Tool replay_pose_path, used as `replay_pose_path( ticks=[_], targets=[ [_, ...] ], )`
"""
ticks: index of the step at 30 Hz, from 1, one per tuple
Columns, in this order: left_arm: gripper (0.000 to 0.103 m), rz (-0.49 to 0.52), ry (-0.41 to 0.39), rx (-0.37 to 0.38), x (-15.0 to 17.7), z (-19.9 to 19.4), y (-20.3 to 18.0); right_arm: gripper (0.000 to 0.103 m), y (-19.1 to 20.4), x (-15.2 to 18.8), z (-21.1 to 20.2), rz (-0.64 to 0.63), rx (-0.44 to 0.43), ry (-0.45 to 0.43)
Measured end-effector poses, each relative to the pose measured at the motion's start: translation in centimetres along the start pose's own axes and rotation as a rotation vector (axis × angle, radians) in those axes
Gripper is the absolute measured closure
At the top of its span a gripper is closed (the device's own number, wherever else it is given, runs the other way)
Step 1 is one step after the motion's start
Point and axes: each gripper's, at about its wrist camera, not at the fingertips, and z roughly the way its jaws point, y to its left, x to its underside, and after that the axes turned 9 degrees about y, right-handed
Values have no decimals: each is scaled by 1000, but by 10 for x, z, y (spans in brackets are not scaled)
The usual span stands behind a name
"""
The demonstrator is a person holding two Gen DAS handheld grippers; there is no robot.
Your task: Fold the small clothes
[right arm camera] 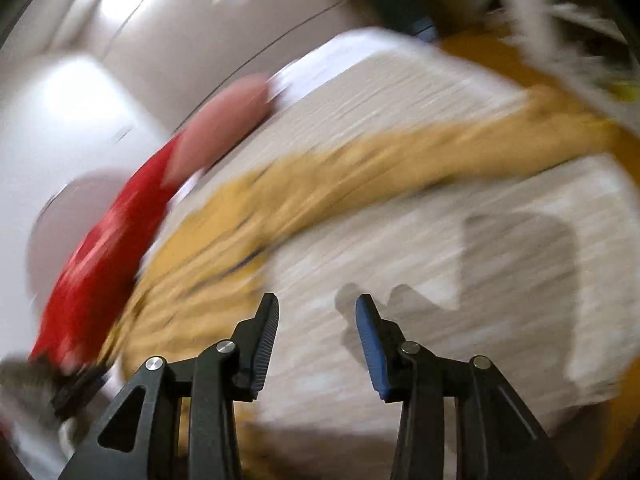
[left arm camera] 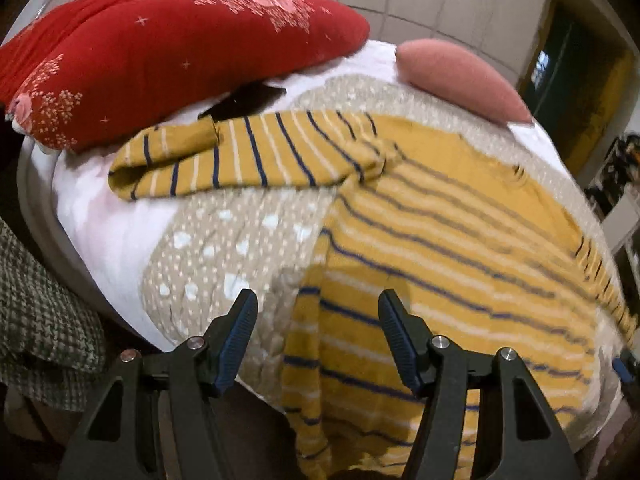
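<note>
A small mustard-yellow shirt with navy and white stripes (left arm camera: 440, 240) lies spread on a beige dotted cloth (left arm camera: 224, 248) over a white-covered surface. One sleeve (left arm camera: 224, 160) stretches out to the left. My left gripper (left arm camera: 318, 300) is open and empty, hovering just above the shirt's near left edge. The right wrist view is heavily motion-blurred. There the shirt (right arm camera: 280, 216) runs across the middle, and my right gripper (right arm camera: 316, 304) is open and empty over the beige cloth (right arm camera: 460, 272), to the right of the shirt.
A red floral pillow (left arm camera: 160, 52) lies at the back left with a dark object (left arm camera: 244, 100) under its edge. A pink cushion (left arm camera: 460, 76) sits at the back right. A checked fabric (left arm camera: 44, 320) hangs off the left side.
</note>
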Motion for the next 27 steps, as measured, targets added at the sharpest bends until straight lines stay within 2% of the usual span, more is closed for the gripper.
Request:
replay_pose_path(
  ticks=[3,5,6,8,10,12,16,18,19,22,25,27],
  targets=[
    [41,43,40,-113,7,16,-2,59,32,6,40,-64,7,71],
    [41,31,54,-195,9,23,7,59,49,4,59,-104,32,107],
    [41,1,54,-197,8,23,15,60,54,5,62,-129,73,107],
    [41,-65,50,-183,7,18,36,62,48,3,64,-125,76,102],
    [41,-98,43,-183,7,12,49,64,22,-2,46,-47,95,60],
    [41,-127,20,-193,7,2,62,63,-14,-6,18,58,152,-20],
    [41,-172,-40,-129,7,-26,70,59,-97,-16,-57,280,313,-194],
    [41,-165,-71,-107,5,-39,64,49,-133,-21,-84,373,312,-266],
    [41,-161,-80,-97,4,-44,60,48,-149,-25,-94,414,302,-291],
    [41,-135,-91,-47,2,-55,41,48,-178,-42,-107,481,273,-327],
    [41,-85,-99,-18,-1,-63,18,48,-193,-68,-102,502,276,-327],
    [41,-54,-110,-9,-2,-66,5,46,-200,-89,-93,523,319,-306]
  ],
)
